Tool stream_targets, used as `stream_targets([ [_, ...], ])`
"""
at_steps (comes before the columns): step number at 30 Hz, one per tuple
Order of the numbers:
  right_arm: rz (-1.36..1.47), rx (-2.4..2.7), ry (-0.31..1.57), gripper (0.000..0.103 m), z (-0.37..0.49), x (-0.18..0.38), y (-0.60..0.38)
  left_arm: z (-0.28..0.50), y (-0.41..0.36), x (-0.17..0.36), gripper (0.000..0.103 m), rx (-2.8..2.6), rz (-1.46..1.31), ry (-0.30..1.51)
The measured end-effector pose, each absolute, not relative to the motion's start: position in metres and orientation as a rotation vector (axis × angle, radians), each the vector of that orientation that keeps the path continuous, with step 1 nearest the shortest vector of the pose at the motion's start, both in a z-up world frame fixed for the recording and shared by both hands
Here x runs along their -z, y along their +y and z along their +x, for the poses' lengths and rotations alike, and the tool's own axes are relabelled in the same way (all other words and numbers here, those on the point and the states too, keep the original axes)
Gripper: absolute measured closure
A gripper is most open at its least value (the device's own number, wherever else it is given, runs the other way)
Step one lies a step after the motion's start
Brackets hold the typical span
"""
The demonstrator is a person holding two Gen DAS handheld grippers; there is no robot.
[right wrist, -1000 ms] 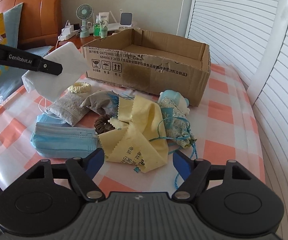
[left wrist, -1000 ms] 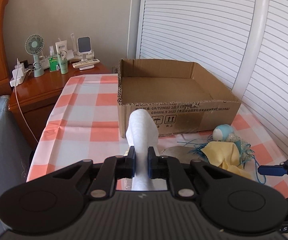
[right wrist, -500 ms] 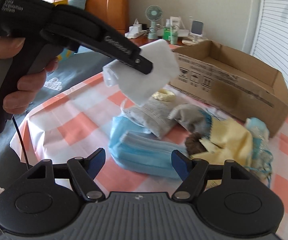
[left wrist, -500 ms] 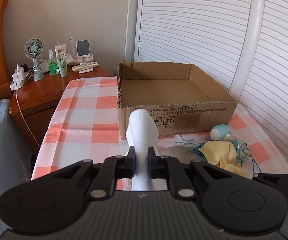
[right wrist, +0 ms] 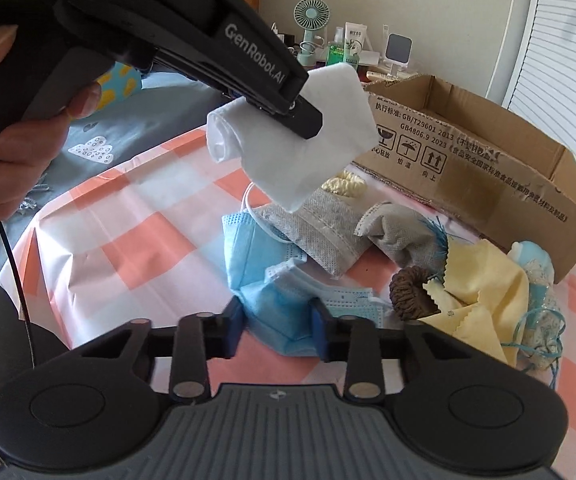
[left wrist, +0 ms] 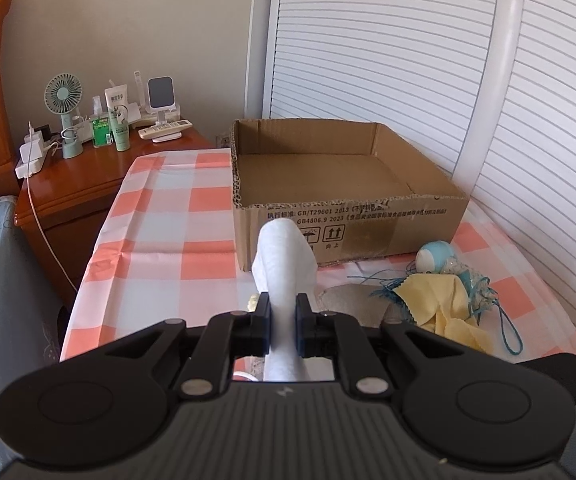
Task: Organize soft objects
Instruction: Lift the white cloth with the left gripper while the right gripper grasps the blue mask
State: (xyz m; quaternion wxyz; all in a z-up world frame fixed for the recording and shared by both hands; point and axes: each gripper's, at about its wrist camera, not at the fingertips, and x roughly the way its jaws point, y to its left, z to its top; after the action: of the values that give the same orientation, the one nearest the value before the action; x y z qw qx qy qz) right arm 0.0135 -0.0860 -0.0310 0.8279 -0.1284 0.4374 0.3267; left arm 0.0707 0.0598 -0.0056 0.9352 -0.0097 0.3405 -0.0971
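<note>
My left gripper (left wrist: 283, 322) is shut on a folded white cloth (left wrist: 283, 256), held up in the air in front of the open cardboard box (left wrist: 348, 216). The right wrist view shows that gripper (right wrist: 308, 120) and the cloth (right wrist: 328, 140) hanging above the pile. My right gripper (right wrist: 276, 326) is low over the checked tablecloth, its jaws closing on a blue face mask (right wrist: 275, 304) that fills the gap between the pads. Behind lie a second blue mask (right wrist: 251, 248), a grey pouch (right wrist: 320, 224), a brown scrunchie (right wrist: 408, 292) and a yellow cloth (right wrist: 484, 280).
The box (right wrist: 488, 184) stands behind the pile, with a blue plush toy (left wrist: 434, 254) at its front right corner. A wooden nightstand (left wrist: 79, 184) with a fan and bottles is at the back left. A person's hand (right wrist: 27, 152) holds the left gripper. White louvred doors are on the right.
My right gripper has swung left from the yellow cloth to the blue masks, sunk lower, and its jaws have narrowed around a mask. The left gripper has held still with the white cloth.
</note>
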Motion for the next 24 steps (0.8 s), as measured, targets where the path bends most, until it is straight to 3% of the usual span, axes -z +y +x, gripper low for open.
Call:
stream_targets([
  [8,-0.3,-0.686,0.89,0.086,0.006,0.017,-0.095,0.065,0.063,-0.004,0.093,0.201,-0.006,0.695],
  [24,-0.299,-0.619,0.788,0.09,-0.009,-0.042,-0.136,0.058,0.067,-0.031,0.093,0.204,0.013,0.666],
])
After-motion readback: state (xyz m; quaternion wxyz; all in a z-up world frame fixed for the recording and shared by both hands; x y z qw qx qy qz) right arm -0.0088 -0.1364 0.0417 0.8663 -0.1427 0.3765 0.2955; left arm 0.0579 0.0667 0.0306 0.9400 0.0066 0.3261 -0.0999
